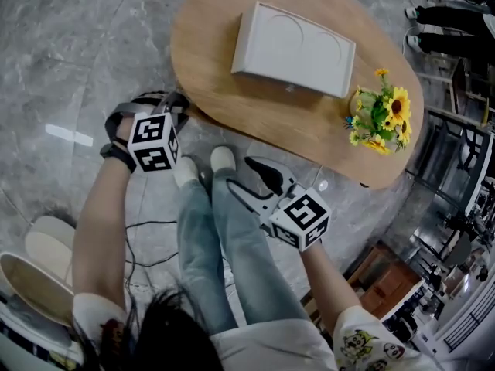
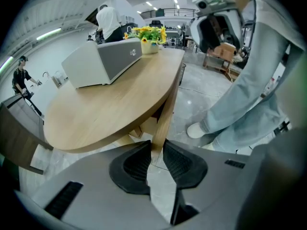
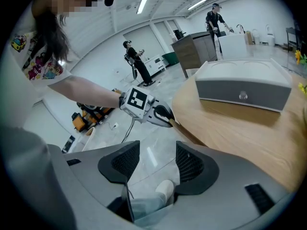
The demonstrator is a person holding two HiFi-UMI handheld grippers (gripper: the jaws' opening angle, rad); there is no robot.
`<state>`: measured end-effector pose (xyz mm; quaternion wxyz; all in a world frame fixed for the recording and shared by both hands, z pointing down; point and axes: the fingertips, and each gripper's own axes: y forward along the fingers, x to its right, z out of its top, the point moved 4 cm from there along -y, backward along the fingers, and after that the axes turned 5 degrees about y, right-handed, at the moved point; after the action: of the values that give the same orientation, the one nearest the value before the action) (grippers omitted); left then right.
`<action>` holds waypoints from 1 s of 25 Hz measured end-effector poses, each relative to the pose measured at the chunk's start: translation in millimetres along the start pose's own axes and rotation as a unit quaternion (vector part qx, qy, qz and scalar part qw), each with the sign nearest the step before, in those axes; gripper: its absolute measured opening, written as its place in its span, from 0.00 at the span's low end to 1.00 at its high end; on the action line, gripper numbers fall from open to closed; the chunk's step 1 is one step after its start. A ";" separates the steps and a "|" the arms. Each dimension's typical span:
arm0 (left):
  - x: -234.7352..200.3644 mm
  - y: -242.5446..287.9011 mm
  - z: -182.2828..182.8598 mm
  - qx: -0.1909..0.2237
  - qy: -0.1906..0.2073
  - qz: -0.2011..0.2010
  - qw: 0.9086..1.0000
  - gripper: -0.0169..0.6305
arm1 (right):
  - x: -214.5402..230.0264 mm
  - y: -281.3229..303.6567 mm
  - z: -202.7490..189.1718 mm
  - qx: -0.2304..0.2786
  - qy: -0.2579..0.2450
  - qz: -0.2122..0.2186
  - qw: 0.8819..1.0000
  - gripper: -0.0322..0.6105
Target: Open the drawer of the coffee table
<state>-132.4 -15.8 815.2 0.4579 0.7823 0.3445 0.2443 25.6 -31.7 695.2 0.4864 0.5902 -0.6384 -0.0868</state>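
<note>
**Both grippers low by the near rim of the coffee table, the drawer shut and untouched.**

In the head view my left gripper [image 1: 174, 105] is left of centre. My forearm reaches up to it from the lower left and it tips steeply down at the rim of the wooden worktop [image 1: 232, 91]. Whether it touches the rim I cannot tell. Its jaws are released, leaving only a narrow gap with nothing clamped, and a table leg [image 2: 163, 121] shows past the gap. My right gripper [image 1: 240, 172] is at lower centre, angled toward the upper left over my shoes [image 1: 223, 157], with its jaws spread wide and empty. The white drawer box [image 1: 294, 49] rests on the worktop in the upper middle, well apart from both grippers. Its grey drawer front [image 3: 242, 94] has a small knob. A pot of sunflowers [image 1: 383, 118] stands at the right end.
</note>
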 end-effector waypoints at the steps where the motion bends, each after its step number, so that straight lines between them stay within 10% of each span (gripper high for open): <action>1: -0.1 0.8 0.2 0.000 0.000 -0.002 1.000 0.14 | -0.1 0.1 -3.0 -0.002 0.002 0.000 1.000 0.39; 25: 59.5 -8.2 -11.9 -0.021 0.069 -0.031 0.997 0.14 | 8.9 15.3 -26.1 -0.023 -0.008 -0.023 0.999 0.39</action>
<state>-105.0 38.9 817.3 0.4567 0.7424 0.3946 0.2908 35.7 -22.7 723.6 0.4920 0.5930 -0.6265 -0.1174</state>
